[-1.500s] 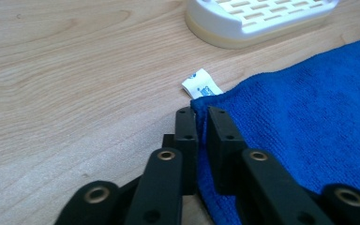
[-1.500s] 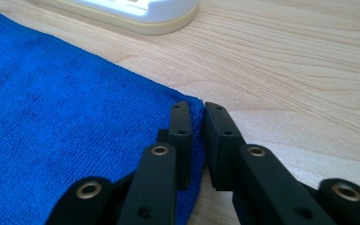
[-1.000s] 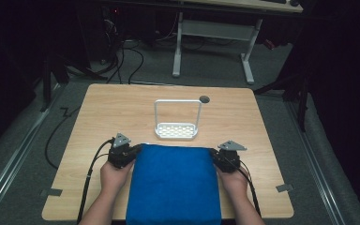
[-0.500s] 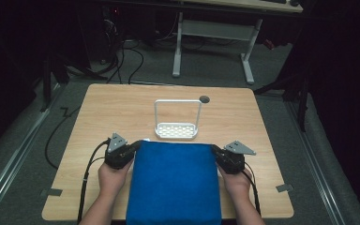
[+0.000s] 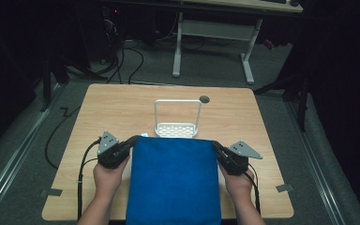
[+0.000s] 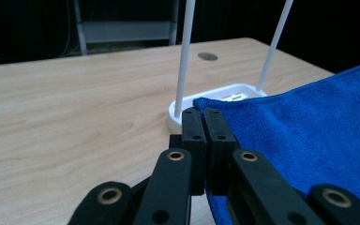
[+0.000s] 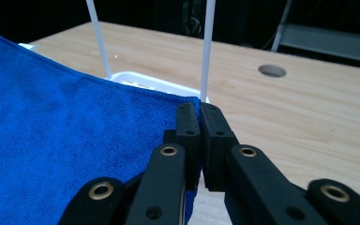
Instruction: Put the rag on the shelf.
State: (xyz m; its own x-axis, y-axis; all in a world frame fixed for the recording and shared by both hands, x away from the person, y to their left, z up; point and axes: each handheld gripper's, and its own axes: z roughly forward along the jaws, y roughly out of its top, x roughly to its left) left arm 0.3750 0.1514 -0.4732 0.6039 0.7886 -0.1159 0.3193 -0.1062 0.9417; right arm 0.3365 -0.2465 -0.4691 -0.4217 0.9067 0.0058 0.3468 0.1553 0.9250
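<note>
Both grippers had drawn the fuzzy blue towel [image 5: 173, 180] nearer the person; left gripper [image 6: 201, 117] and right gripper [image 7: 199, 112] pinched its far corners beside the white wire rack [image 5: 177, 123].

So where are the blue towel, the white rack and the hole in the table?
blue towel [image 5: 173, 183]: high view, middle of the cloth.
white rack [image 5: 176, 129]: high view, its perforated base.
hole [image 5: 204, 99]: high view, its dark centre.
</note>
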